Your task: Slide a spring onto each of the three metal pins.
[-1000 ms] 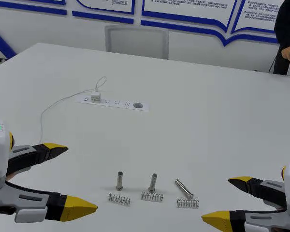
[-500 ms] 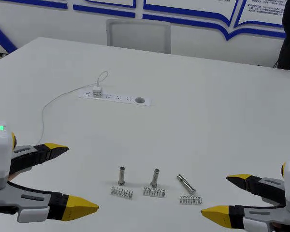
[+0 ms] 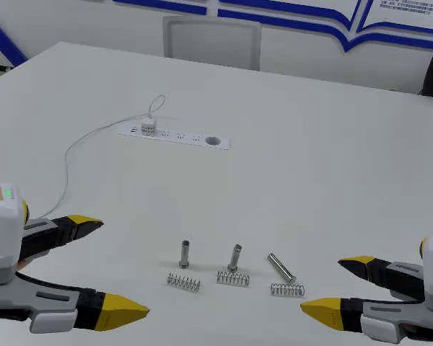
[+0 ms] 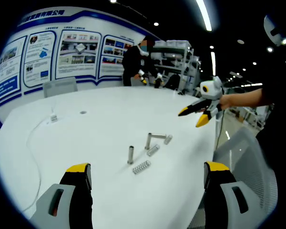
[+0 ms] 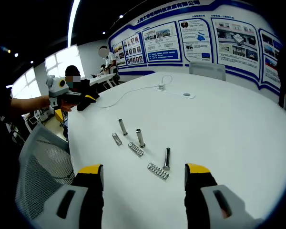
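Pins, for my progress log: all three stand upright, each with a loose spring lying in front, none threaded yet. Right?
Not quite: the left pin and middle pin stand upright, but the right pin lies on its side, as the head view shows. The left spring, middle spring and right spring do lie loose in front, none threaded yet.

The left gripper (image 3: 124, 267) is held wide open, left of the middle pin (image 3: 235, 256). The right gripper (image 3: 320, 285) is held open, right of it.
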A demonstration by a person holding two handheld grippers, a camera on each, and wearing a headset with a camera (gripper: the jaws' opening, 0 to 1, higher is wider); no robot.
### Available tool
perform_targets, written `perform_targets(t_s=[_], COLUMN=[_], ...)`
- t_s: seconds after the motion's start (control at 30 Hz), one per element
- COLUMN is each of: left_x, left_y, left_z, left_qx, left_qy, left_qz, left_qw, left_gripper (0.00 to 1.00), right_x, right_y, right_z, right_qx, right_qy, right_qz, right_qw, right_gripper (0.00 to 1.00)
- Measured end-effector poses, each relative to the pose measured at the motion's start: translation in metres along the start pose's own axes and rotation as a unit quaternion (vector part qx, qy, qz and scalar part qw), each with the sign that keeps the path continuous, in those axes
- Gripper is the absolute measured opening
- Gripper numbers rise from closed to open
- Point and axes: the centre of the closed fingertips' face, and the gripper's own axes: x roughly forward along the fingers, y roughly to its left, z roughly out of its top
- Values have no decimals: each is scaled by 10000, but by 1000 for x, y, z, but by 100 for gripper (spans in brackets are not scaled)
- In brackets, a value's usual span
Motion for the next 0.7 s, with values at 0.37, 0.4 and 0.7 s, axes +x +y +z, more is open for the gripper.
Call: perform_targets(t_s=[0.37,0.4,0.7], left_x=[0,1,3], left_y=[-4,-4,4], left_z=[-15,-15,-14], left_qx=[-183,-181,-36], left_qy=[108,120,144], left_qz=[-35,-38,163], left_qw=[9998,9998,9998], left_gripper=[100,100,100], right_x=[9,10,14], right_y=[-1,-2,-9], right_z=[-3,-3,-3], right_qx=[24,31,263], right_qy=[41,30,-38], right_qz=[-54,-71,-136], right_qw=[10000,10000,9996], right_gripper=[66,65,63])
